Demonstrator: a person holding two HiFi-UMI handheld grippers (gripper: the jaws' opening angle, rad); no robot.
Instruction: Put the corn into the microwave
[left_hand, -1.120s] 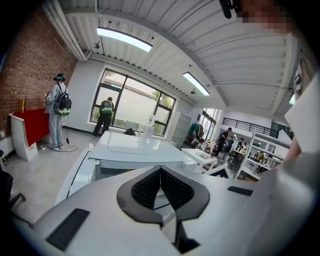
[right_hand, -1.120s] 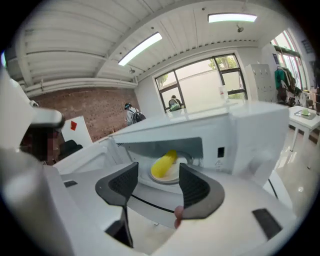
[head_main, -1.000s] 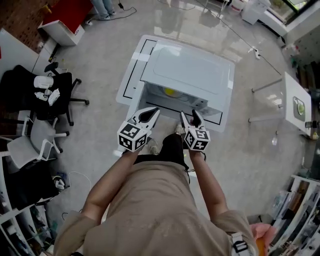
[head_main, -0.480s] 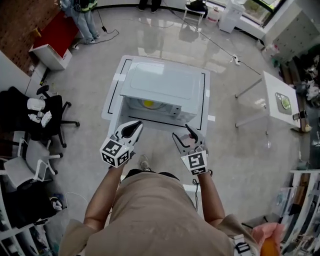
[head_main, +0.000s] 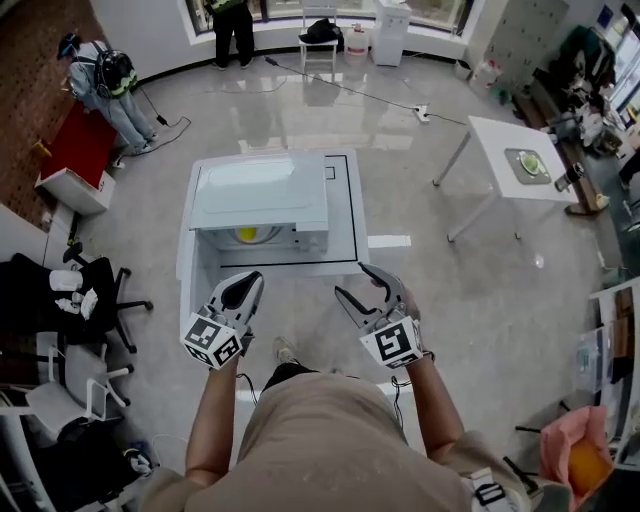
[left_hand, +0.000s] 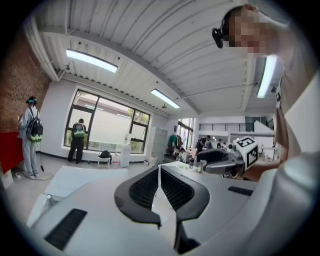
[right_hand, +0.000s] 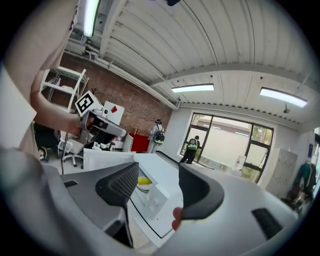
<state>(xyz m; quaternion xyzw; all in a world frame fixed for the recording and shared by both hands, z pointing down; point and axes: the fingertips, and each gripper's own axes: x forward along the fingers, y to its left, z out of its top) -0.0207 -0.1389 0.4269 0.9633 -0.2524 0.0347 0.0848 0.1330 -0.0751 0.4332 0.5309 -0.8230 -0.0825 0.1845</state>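
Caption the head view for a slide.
Corn lies inside the microwave; left gripper, shut, and right gripper, open, hang empty before it.

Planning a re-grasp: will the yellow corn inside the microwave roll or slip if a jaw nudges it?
Likely to roll: the corn looks rounded and seems to lie free inside the microwave. It is probably light, since it looks small beside the cavity. Its surface shows too small here to judge slip or stiffness.
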